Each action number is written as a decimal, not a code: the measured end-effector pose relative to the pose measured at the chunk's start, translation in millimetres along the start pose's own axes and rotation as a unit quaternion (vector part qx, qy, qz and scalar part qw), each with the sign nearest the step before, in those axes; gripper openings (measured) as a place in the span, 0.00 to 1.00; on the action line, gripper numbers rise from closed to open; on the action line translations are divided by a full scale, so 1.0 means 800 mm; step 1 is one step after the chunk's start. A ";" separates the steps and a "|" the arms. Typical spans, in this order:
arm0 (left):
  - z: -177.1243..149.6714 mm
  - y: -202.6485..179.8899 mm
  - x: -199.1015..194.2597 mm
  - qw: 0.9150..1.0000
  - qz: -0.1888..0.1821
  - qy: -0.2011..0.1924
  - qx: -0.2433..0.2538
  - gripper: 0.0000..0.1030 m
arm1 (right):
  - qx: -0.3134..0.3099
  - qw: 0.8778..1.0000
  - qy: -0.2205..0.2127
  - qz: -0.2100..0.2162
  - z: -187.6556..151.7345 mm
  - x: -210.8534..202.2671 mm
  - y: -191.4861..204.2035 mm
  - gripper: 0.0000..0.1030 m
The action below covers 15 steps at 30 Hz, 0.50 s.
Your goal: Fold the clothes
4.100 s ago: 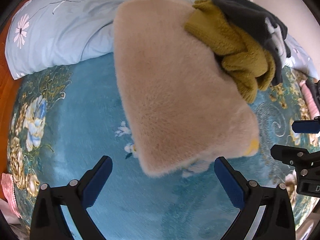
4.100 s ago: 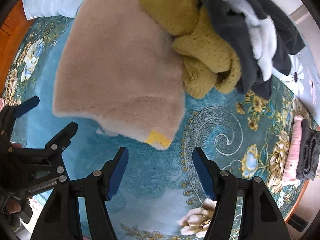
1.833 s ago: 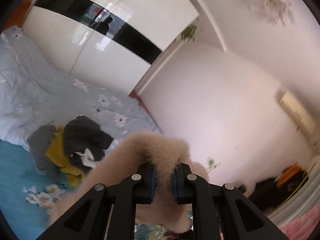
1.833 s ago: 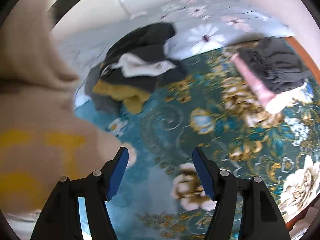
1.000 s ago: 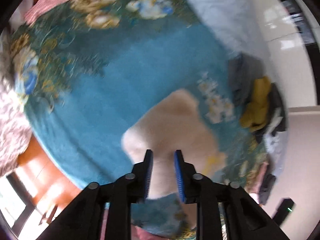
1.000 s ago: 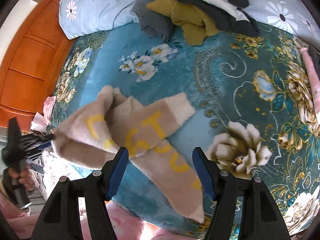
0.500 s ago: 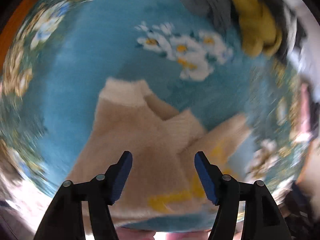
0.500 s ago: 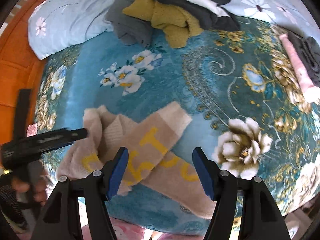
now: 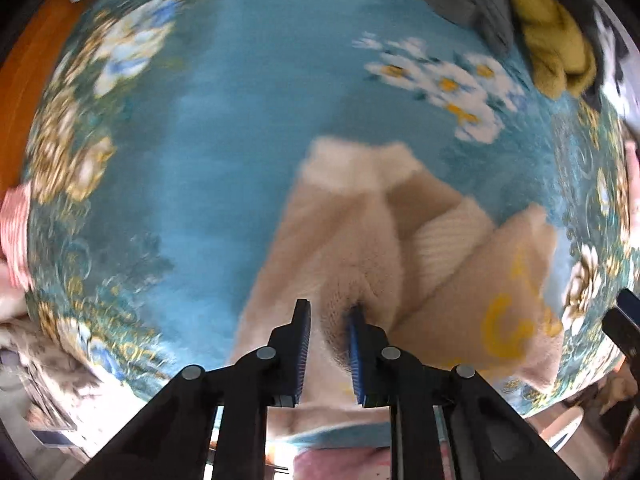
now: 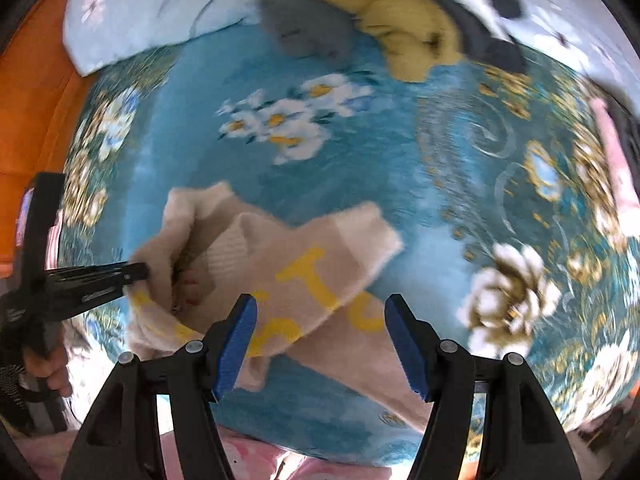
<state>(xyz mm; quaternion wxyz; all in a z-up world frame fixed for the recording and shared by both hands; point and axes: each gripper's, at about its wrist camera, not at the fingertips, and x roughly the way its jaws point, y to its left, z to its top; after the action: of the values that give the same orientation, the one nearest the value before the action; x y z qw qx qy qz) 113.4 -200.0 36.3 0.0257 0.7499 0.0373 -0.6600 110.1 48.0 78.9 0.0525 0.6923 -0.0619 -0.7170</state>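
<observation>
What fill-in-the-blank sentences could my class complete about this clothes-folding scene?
1. The beige garment bears lettering coloured ____.
2. The left claw is pinching the ____ garment.
3. The right claw has its jaws ____, gripping nothing.
4. The bedspread under the garment is mainly ____ with printed flowers.

Missing words: yellow; beige; open; blue

teal floral bedspread (image 10: 192,92) fills view, pale blue quilt (image 10: 152,20) at far left, orange wood (image 10: 36,80) beside it.

free: bare blanket (image 10: 192,128) left – blocked: clothes pile (image 10: 404,36) far edge
</observation>
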 end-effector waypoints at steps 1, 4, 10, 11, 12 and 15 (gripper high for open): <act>-0.004 0.017 -0.001 1.000 -0.001 -0.002 -0.017 0.19 | -0.016 1.000 0.005 0.003 0.006 0.007 0.013 0.65; -0.020 0.069 0.001 0.998 -0.009 -0.001 -0.070 0.20 | -0.058 0.998 0.021 0.014 0.023 0.029 0.048 0.65; -0.054 0.106 0.015 0.992 -0.043 0.001 -0.118 0.22 | -0.128 0.990 0.044 0.029 0.054 0.070 0.113 0.65; -0.056 0.108 0.017 0.992 -0.046 0.001 -0.121 0.22 | -0.134 0.989 0.046 0.031 0.060 0.076 0.121 0.65; -0.057 0.107 0.020 0.992 -0.047 0.000 -0.119 0.20 | -0.134 0.989 0.047 0.033 0.066 0.081 0.127 0.65; -0.050 0.108 0.025 0.994 -0.045 -0.005 -0.101 0.10 | -0.123 0.991 0.044 0.038 0.078 0.093 0.135 0.65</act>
<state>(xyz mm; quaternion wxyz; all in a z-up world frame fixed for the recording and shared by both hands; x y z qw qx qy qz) 163.3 -281.8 20.9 0.0719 0.7378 0.1378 -0.6569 43.7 -69.2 25.3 0.1672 0.7088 0.0036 -0.6853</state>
